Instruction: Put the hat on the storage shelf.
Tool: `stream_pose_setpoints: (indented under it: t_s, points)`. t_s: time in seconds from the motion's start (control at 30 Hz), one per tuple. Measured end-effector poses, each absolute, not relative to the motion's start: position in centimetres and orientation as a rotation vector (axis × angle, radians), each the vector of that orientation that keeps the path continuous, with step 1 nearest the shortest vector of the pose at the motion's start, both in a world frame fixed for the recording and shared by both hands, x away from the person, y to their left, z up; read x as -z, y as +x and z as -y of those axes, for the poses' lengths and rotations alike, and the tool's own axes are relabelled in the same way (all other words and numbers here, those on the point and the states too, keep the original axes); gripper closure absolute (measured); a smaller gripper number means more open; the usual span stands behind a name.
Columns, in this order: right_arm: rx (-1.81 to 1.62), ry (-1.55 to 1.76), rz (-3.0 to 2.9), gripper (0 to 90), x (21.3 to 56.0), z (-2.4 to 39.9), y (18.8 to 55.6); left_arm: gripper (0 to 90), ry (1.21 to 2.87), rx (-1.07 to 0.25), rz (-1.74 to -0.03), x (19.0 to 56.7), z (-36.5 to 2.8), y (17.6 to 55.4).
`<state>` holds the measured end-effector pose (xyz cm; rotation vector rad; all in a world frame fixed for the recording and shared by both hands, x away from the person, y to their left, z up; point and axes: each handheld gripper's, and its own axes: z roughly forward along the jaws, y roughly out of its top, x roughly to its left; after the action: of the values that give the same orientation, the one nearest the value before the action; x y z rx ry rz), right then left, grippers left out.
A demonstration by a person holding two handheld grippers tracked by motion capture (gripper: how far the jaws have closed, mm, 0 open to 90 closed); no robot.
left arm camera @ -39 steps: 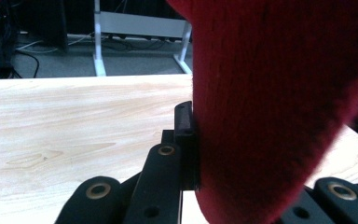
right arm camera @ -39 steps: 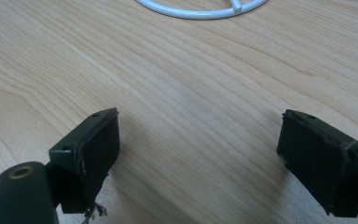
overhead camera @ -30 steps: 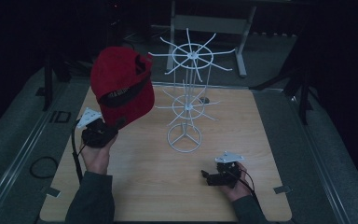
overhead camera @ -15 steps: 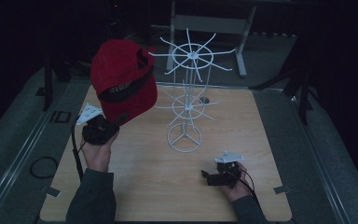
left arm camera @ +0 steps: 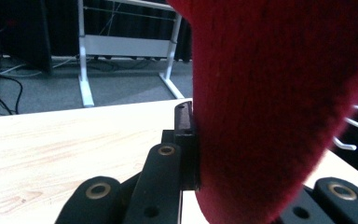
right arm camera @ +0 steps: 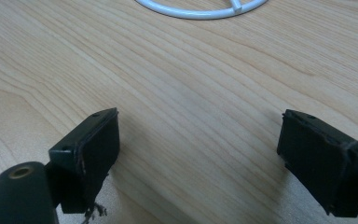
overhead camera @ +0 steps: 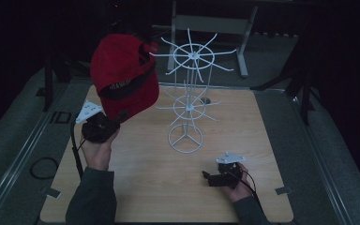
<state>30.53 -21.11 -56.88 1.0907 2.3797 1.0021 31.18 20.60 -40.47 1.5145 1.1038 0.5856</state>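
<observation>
**A:** Where is the cap, and what are your tongs doing?

**B:** Your left tongs (overhead camera: 104,125) are clamped on the red cap (overhead camera: 124,77). You hold it in the air above the left side of the wooden worktop (overhead camera: 140,187), just left of the white wire rack (overhead camera: 187,110) and apart from its prongs. In the left gripper view the red fabric (left arm camera: 279,107) is pinched flat against a black jaw. Your right tongs (overhead camera: 211,178) rest low on the worktop near its front right, jaws wide apart with nothing between them; the right gripper view shows bare wood there and the rack's ring base (right arm camera: 200,10) ahead.

**A:** How will the cap handle?

**B:** I judge it light and soft. The crown looks like knit or brushed cloth, so it will sag and fold rather than keep its shape, and it should not slip from the pads. Nothing about it seems fragile.

**A:** Where should you take hold?

**B:** You appear to grip it low, near the edge, and the body stands above your hand. That is a fair place, since the rim is likely the firmest part. To hang it on a prong, your free tongs could steady the far side so the opening stays spread.
</observation>
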Motion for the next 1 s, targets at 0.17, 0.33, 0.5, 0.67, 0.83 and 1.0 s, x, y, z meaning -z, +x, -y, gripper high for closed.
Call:
stream_pose_setpoints:
  t_s: [0.17,0.33,0.5,0.67,0.83,1.0]
  points:
    - [-1.001,1.091,-2.380,12.8,56.9,21.1,30.5,85.6,1.513,-0.591,-1.096,40.0,-20.5,31.1]
    - [-1.001,1.091,-2.381,12.8,56.9,21.1,30.5,85.6,1.513,-0.593,-1.092,39.8,-20.5,31.2]
    - [-1.001,1.092,-2.381,12.8,56.9,21.1,30.5,85.5,1.506,-0.594,-1.089,39.5,-20.4,31.2]
    - [-1.001,1.092,-2.381,12.8,56.9,21.1,30.5,85.6,1.505,-0.598,-1.086,39.1,-20.4,31.3]
    - [-1.001,1.092,-2.381,12.8,56.9,21.1,30.5,85.5,1.501,-0.602,-1.083,38.7,-20.5,31.3]
    - [-1.001,1.092,-2.381,12.8,56.9,21.1,30.5,85.5,1.496,-0.605,-1.077,38.4,-20.4,31.3]
